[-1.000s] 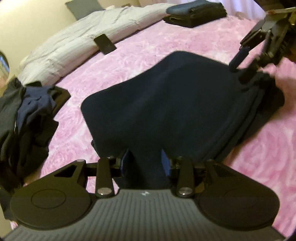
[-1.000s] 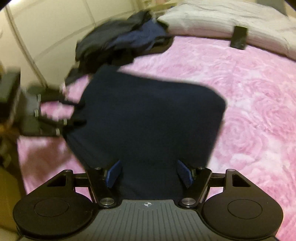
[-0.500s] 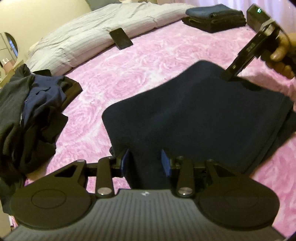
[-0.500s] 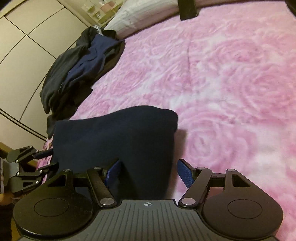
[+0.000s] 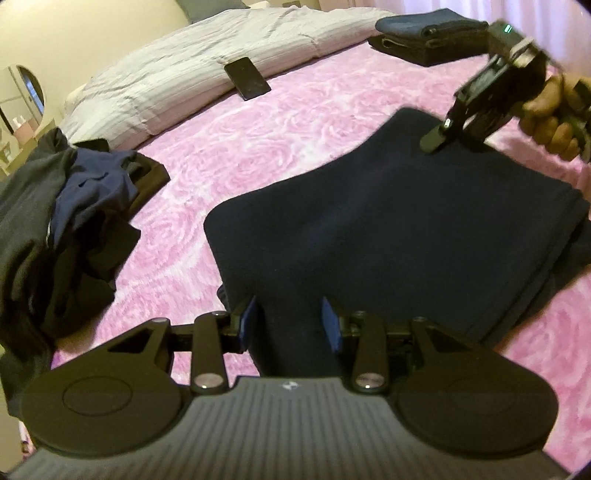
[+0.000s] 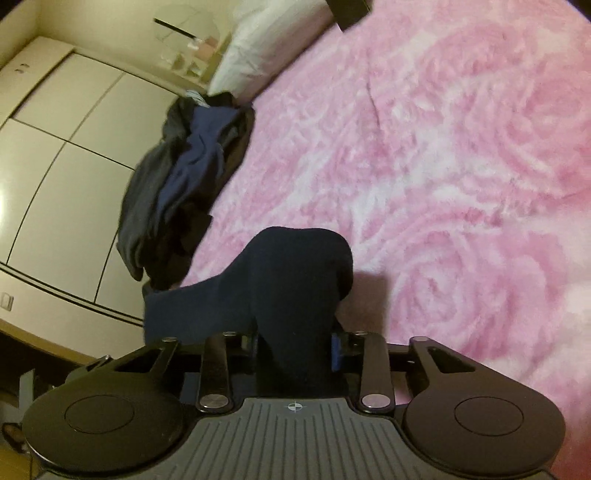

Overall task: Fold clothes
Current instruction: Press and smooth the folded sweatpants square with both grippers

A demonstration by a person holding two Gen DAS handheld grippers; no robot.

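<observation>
A folded dark navy garment (image 5: 388,229) lies on the pink rose-patterned bed cover (image 5: 258,147). My left gripper (image 5: 291,321) is shut on its near edge. My right gripper (image 6: 295,343) is shut on the garment's far edge (image 6: 295,280), and lifts a fold of it off the bed. The right gripper also shows in the left wrist view (image 5: 480,110), held by a hand at the garment's far right corner.
A heap of unfolded dark clothes (image 5: 62,221) lies at the bed's left edge, also in the right wrist view (image 6: 184,192). A stack of folded clothes (image 5: 428,33) sits at the back. A black phone (image 5: 246,77) lies on the grey striped duvet (image 5: 207,66). White wardrobe doors (image 6: 55,155) stand beside the bed.
My right gripper has closed on the garment's far edge and risen, tilting down toward the bed. The left gripper keeps its hold and its view has shifted slightly.
</observation>
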